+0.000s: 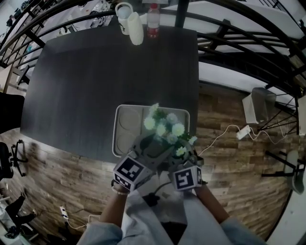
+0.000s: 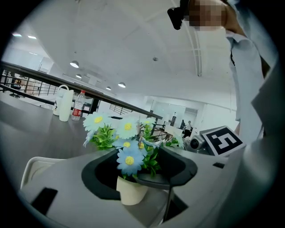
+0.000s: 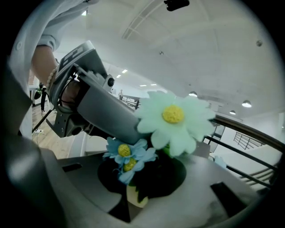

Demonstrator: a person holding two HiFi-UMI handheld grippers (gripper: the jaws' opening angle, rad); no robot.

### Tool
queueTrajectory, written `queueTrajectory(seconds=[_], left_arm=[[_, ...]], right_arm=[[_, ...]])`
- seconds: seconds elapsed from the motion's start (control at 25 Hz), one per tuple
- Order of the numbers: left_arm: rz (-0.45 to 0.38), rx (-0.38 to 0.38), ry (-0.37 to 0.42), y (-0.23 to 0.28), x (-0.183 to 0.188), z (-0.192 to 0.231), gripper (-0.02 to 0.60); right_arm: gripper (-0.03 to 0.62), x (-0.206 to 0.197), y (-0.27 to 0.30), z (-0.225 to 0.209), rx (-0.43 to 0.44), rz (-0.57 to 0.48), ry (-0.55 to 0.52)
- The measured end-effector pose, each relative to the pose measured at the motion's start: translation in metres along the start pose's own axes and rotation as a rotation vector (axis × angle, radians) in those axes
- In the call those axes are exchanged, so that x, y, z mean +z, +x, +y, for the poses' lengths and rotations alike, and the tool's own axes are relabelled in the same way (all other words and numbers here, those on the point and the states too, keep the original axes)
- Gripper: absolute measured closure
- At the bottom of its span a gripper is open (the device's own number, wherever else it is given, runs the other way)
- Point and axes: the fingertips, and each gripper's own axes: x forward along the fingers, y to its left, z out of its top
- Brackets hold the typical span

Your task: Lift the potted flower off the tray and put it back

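While both forearms (image 1: 111, 210) reach forward from the bottom of the head view, the left gripper (image 1: 149, 152) and the right gripper (image 1: 185, 157) meet over the near right corner of the tray (image 1: 125, 125). Each is tilted a little downward, with its marker cube facing up. This pale tray lies at the near edge of a dark table (image 1: 95, 72), and its left half is bare, showing round hollows. At the table edge farthest from the tray stand a white jug (image 1: 124, 14), a white cup (image 1: 136, 29) and a red-labelled bottle (image 1: 153, 21), all well apart from the tray. Right of the tray, on the wood floor (image 1: 229, 162), lie a white box (image 1: 257, 106) and a loose white cable (image 1: 224, 130). The potted flower (image 1: 165, 128), pale blue and green daisies in a small cream pot, rises between the grippers over the tray's right half, and its blooms hide the fingertips from above. The left gripper's jaws stand fairly wide, their dark curved pads cupping the cream pot. The right gripper's jaws are narrower and clasp the same pot from the opposite side. Whether the pot's base touches the tray cannot be told
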Motion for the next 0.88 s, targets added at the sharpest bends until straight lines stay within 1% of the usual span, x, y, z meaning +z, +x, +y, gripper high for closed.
queueTrajectory(seconds=[0.08,0.28,0.44,0.56,0.68,0.88], left_arm=[[-0.006,0.0,-0.002,-0.002,0.0,0.001,0.327],[-0.015,0.011,0.005,-0.003,0.0,0.002,0.327],[-0.014,0.014,0.004,-0.006,0.002,0.001,0.327],[-0.008,0.017,0.012,-0.008,0.004,0.0,0.327],[-0.007,0.024,0.018,-0.013,0.007,0.0,0.328],[-0.01,0.048,0.023,-0.023,0.016,-0.001,0.328]], right_arm=[[0.522,0.0,0.0,0.001,0.008,-0.003,0.036],[0.482,-0.001,-0.002,0.003,0.023,0.006,0.174],[0.442,-0.002,-0.008,0.005,0.046,0.018,0.231],[0.418,-0.001,-0.013,0.005,0.06,0.018,0.255],[0.387,0.003,-0.019,0.005,0.071,0.016,0.254],[0.379,0.013,-0.03,0.001,0.069,-0.004,0.265]])
